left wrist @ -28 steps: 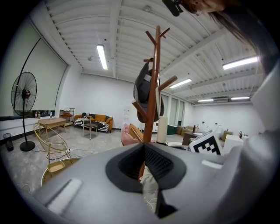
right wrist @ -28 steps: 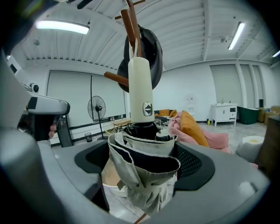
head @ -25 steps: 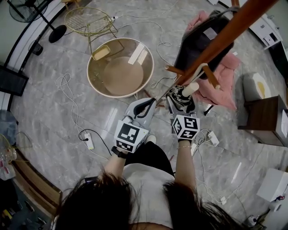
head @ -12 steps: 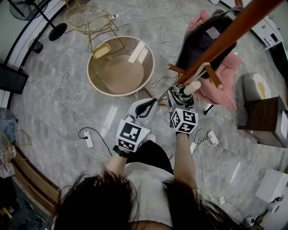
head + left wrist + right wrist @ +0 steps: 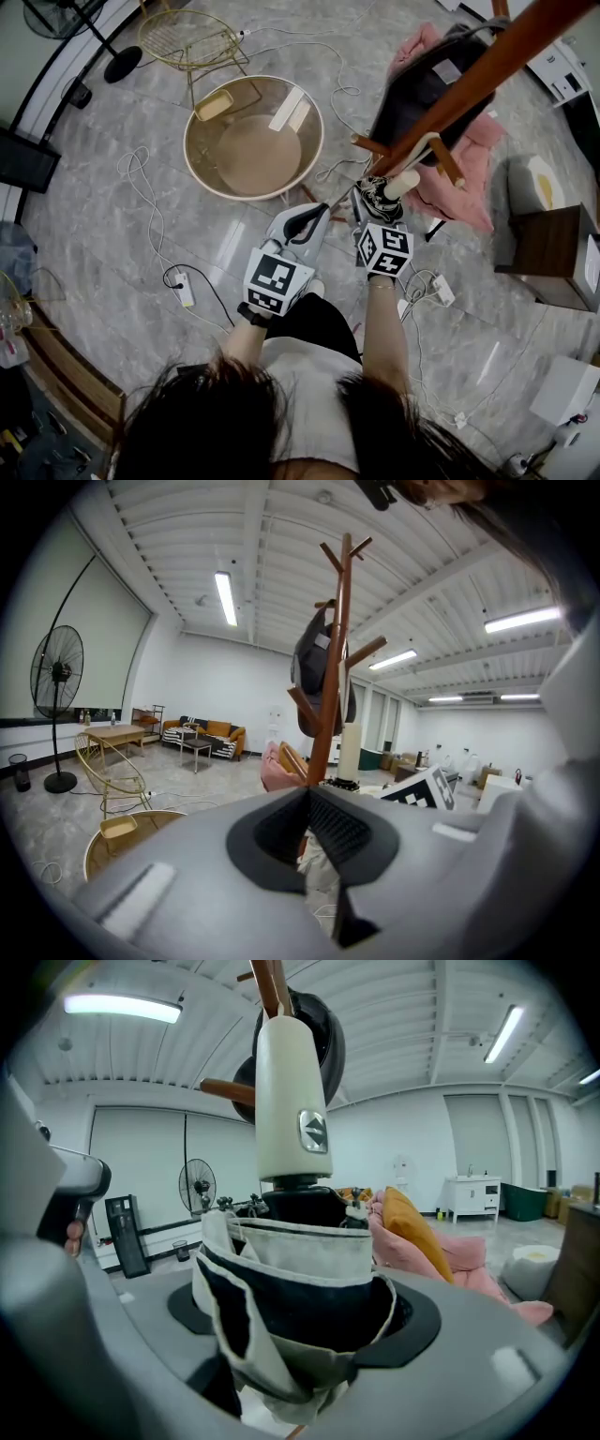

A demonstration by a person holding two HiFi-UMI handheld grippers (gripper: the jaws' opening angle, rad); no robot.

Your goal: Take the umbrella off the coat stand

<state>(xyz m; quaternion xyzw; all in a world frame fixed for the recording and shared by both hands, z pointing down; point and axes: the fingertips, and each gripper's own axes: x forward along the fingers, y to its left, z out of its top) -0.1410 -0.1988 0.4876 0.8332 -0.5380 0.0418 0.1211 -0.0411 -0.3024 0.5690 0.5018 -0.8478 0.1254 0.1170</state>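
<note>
A folded umbrella with a cream handle [image 5: 401, 184] hangs from a peg of the brown wooden coat stand [image 5: 469, 84]. In the right gripper view the handle [image 5: 291, 1101] stands upright above the bunched black-and-white canopy [image 5: 291, 1274]. My right gripper [image 5: 378, 208] straddles that canopy, and its jaws are closing with the fabric filling the gap between them. My left gripper [image 5: 305, 221] hangs just left of the umbrella, shut and holding nothing. From it the stand [image 5: 333, 667] rises straight ahead.
A black bag [image 5: 417, 89] hangs higher on the stand. Pink cushions [image 5: 469, 178] lie behind its foot. A round glass table [image 5: 253, 139] and a gold wire chair [image 5: 187, 42] stand to the left. Cables and a power strip [image 5: 187, 292] cross the floor.
My right gripper has edged a little toward the stand, with the umbrella's canopy still between its jaws. The left gripper has stayed where it was.
</note>
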